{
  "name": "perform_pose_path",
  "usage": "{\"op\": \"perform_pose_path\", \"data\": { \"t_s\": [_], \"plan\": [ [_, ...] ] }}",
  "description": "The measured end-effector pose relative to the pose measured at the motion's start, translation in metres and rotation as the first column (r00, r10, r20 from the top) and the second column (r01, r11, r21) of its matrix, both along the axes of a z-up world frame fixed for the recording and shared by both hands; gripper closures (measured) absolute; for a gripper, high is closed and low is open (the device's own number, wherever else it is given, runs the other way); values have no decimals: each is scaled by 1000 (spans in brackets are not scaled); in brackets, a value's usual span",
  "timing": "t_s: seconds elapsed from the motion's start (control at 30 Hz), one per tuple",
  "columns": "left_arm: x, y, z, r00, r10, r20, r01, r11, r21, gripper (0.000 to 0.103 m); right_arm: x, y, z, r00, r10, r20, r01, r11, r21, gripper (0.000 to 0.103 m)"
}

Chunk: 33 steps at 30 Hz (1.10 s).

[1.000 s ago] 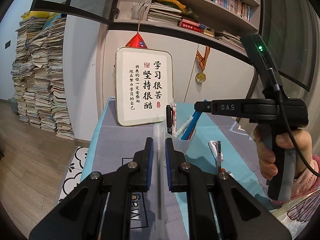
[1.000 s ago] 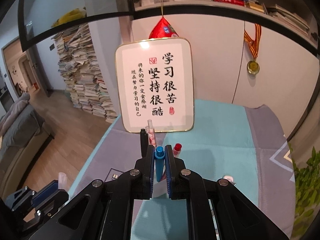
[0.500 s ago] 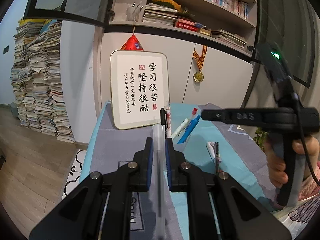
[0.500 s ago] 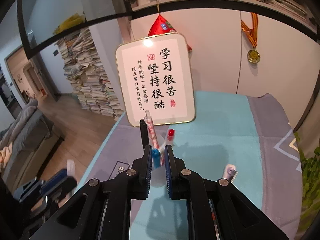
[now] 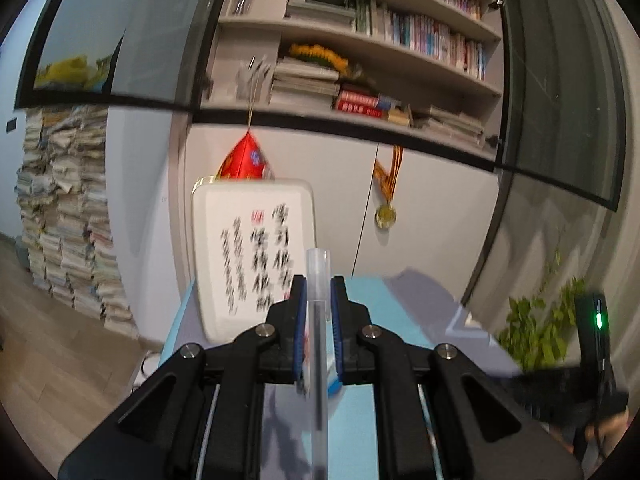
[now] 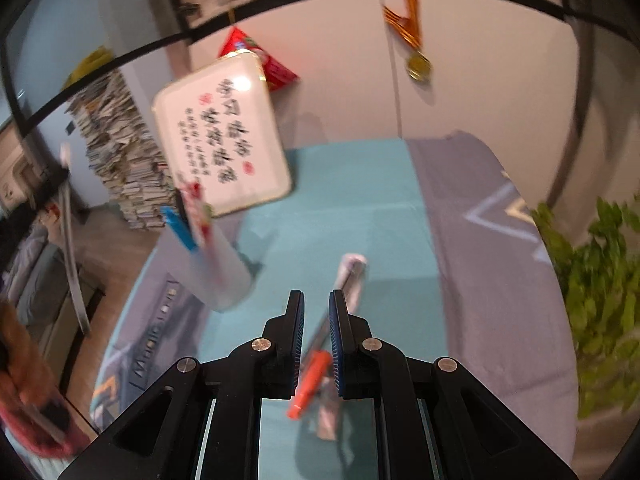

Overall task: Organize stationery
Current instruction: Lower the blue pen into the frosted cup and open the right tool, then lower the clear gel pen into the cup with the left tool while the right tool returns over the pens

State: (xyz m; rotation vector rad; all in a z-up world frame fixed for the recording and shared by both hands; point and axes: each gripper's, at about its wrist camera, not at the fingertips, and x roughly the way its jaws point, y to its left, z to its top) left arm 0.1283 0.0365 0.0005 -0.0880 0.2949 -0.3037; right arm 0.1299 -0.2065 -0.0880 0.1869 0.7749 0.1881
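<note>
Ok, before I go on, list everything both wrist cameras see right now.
pen cup: one, translucent, table's left side, holds blue and red pens
orange marker: one, lying on the tablecloth
slim grey item: one, lying beyond the marker, too blurred to name
calligraphy board: one, white, table's back edge
tablecloth: teal and grey
medal: one, gold, hanging on the cabinet
red ornament: one, hanging behind the board
plant: green, right of the table
paper stacks: floor, left
books: many, shelves
left gripper: shut on clear pen
right gripper: open, empty, above the marker
</note>
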Motion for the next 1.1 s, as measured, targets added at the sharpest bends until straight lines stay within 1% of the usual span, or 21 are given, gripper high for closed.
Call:
{"op": "perform_pose_path", "data": {
  "t_s": [0.13,0.2,0.27,0.37,0.43,0.7,0.87,1.1],
  "plan": [
    [23,-16,1,1000,3,28,-3,1000,-3,93,-4,-17,-11,999,-30,-24,30,999,15,92],
    [34,-21,-2,999,24,33,-24,1000,0,93,-6,-23,-13,999,-39,-27,40,999,18,92],
    [48,-23,-9,998,60,19,-60,998,-8,93,-6,-28,-15,999,-46,-24,46,999,22,92],
    [65,-20,-19,997,75,-23,-76,996,-43,93,-1,-30,-19,998,-51,-30,51,999,9,92],
    [71,-20,-25,995,92,-29,-93,995,-40,93,5,-32,-26,997,-60,-46,60,998,-11,92],
    [80,-23,-40,990,133,-38,-134,991,-14,93,18,-35,-49,992,-45,-117,46,999,9,92],
    [80,-18,-47,988,144,-58,-146,989,-30,93,20,-37,-54,990,-49,-135,53,998,24,92],
    [71,-16,-58,987,138,-83,-141,990,-28,93,18,-40,-57,987,-59,-148,66,997,44,92]
  ]
}}
